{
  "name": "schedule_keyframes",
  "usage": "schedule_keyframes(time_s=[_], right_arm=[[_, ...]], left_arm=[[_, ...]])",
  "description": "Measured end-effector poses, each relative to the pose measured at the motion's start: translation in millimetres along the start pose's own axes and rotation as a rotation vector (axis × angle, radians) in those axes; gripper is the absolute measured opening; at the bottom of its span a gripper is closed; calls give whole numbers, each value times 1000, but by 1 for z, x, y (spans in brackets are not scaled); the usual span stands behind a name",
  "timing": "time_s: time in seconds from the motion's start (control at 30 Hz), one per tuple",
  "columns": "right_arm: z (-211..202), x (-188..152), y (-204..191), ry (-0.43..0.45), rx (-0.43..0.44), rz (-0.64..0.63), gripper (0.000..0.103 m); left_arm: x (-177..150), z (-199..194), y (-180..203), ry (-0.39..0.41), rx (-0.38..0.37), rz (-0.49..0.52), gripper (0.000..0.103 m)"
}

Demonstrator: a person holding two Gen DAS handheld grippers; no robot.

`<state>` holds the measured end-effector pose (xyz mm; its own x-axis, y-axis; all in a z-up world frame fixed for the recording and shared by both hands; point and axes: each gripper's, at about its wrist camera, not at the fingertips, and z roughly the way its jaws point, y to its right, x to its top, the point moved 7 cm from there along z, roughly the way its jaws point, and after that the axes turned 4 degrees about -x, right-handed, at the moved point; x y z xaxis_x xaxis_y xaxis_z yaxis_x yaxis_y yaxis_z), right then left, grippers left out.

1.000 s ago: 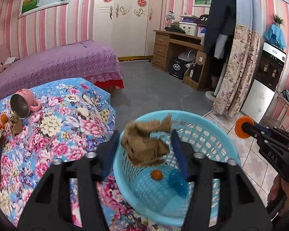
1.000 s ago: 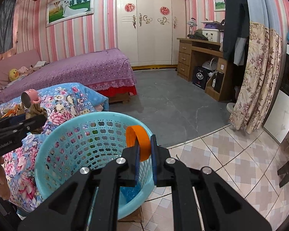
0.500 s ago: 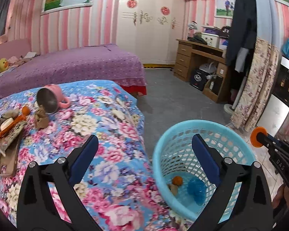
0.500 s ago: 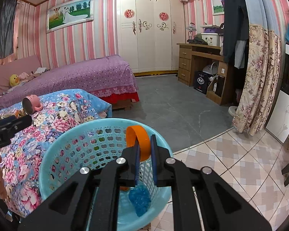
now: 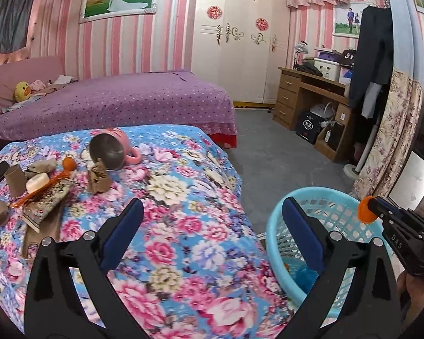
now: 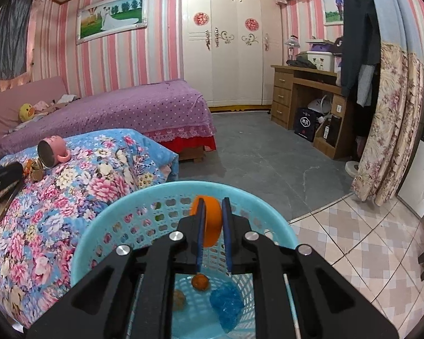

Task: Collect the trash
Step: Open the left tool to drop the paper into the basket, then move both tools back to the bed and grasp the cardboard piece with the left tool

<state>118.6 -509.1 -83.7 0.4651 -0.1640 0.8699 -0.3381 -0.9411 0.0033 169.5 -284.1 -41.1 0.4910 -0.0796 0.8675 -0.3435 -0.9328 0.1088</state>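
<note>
A floral-covered bed (image 5: 183,226) is being viewed from both wrist cameras, with a light blue perforated basket (image 6: 121,226) standing just beside its edge on the floor. The left gripper (image 5: 212,220) is being held spread wide with nothing between its pads, above the bedspread and left of the basket. Scattered trash is lying farther up the bed, well apart from that gripper: a crumpled brown paper (image 5: 99,179), a cardboard tube (image 5: 15,179), an orange spoon (image 5: 53,176) and a tipped pink mug (image 5: 111,151). The right gripper (image 6: 212,220) is being held over the basket's mouth; its jaws are opening, though an orange cap (image 6: 209,220) is being seen between them, its edges still against the pads. Below it, on the basket's bottom, a blue crumpled wrapper (image 6: 226,305), a small orange ball (image 6: 199,282) and a brownish scrap (image 6: 179,298) are lying.
</note>
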Motion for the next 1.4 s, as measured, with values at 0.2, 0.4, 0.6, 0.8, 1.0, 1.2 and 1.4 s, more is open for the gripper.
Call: schedule_keyframes(time_s=[0.2,0.4,0.6,0.8,1.0,1.2,1.4], right_arm=[[-3,5,-7,22,-7,14,67],[-9,15,-19,52,-28,-8,97],[-11,23,-38,51,-31,-37,98],[-13,23,-61,54,-17,-67,98],[-15,24,-83,56,-6,-83,98],[-15,28,-110,60,13,-102,98],[-10,30,-145,56,40,-119,98]], left_arm=[[10,-12,-20,28,22,-4,95],[18,-25,-40,52,37,-7,97],[23,-35,-61,73,67,14,97],[27,-44,-89,100,91,17,97],[23,-46,-123,107,128,35,97],[12,-46,-164,100,158,11,97],[8,-44,-209,83,197,-27,97]])
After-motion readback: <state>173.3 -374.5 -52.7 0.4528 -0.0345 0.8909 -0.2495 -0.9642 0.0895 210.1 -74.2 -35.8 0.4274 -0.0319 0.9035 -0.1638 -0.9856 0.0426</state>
